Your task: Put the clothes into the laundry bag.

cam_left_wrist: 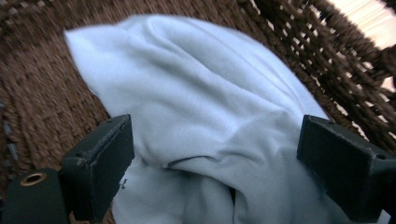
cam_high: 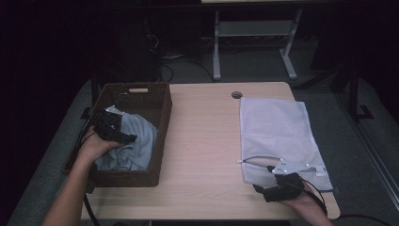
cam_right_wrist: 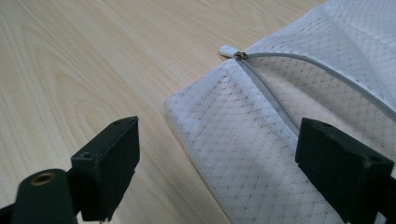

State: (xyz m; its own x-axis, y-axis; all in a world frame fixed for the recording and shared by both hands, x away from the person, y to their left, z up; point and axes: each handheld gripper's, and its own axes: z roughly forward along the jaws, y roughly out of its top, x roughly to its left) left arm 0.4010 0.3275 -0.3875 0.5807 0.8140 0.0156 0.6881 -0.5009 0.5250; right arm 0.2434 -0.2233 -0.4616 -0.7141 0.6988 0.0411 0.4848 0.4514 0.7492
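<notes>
Nearest my left camera, the left claw (cam_left_wrist: 215,172) stands spread wide over the pale blue garment (cam_left_wrist: 205,107), nothing pinched between its jaws. The garment lies crumpled in the woven basket (cam_high: 162,117) at the left of the desk (cam_high: 202,141). I judge it soft, light and limp; it will drape and trail once lifted, so I would take hold on the raised fold at the top of the heap, gathering several layers.

The right claw (cam_right_wrist: 217,172) is likewise spread, hovering at the near corner of the white mesh bag (cam_right_wrist: 243,154), which lies flat on the desk. The mesh looks thin and slippery. The zipper pull (cam_right_wrist: 229,50) sits at the corner; I would grip the hem beside it.
</notes>
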